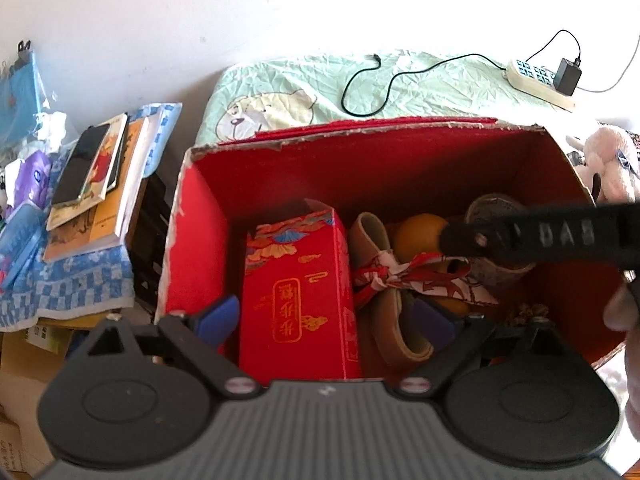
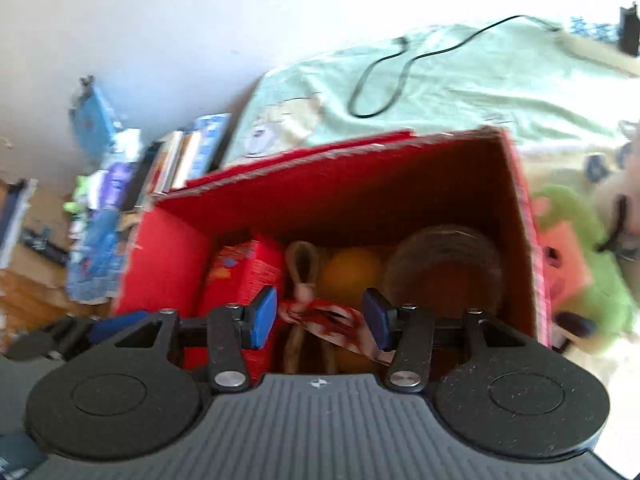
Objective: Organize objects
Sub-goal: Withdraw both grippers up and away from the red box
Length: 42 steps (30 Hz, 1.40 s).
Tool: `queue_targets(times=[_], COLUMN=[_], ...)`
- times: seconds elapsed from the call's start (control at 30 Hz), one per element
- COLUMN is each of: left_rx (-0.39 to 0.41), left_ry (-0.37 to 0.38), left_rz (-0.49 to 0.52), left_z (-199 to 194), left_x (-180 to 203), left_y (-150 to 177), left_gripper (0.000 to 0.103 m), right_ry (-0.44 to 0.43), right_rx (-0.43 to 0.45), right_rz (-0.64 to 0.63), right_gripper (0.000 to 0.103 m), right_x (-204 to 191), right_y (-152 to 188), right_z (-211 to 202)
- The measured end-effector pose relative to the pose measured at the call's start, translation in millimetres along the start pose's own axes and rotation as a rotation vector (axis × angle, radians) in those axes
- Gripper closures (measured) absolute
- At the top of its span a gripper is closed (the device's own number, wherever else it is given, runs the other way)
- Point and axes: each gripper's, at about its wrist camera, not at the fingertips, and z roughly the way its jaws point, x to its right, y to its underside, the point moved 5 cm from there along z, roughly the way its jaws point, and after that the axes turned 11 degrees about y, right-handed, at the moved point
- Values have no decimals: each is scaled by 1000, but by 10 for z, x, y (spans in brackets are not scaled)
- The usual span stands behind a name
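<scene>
A red box on a bed is already packed with a carton, shoe and orange. Both claws, left and right, are held spread and empty above it. Plush toys at right seemingly remain unpacked.

Plush toys blurred; bowl partly hidden.

A plain white wall stands behind a bed with a pale green cartoon-print sheet, brightly lit.

Both wrist views close above, angled down into red box; shared: box interior, bed beyond.
</scene>
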Motion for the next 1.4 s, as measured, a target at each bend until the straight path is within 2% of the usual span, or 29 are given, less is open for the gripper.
queue_targets(times=[0.23,0.4,0.5,0.73,0.8,0.93,1.07,1.3,1.4], left_rx=[4,29,45,77,86,86,90,129,117], left_ry=[17,28,37,-19,-21,-75,-80,-106,-111], left_rz=[-18,-14,-10,13,9,8,-24,-52,-60], left_z=[19,-37,-96,-234,-285,-372,-508,-803,-854], left_x=[-11,29,68,146,148,146,149,300,402], left_y=[-30,-70,-91,-130,-122,-91,-30,134,265], left_gripper=[8,8,2,2,2,2,2,2,2], right_ry=[150,170,176,238,242,253,224,187,177], right_rx=[71,71,88,168,180,188,177,205,210], right_rz=[13,72,86,87,92,80,73,29,28], right_gripper=[51,51,51,50,49,46,41,40,38], right_x=[90,188,194,180,196,214,205,204,262], right_y=[114,156,171,189,198,229,287,404,519], right_z=[-188,-290,-391,-610,-654,-721,-805,-1108,-1231])
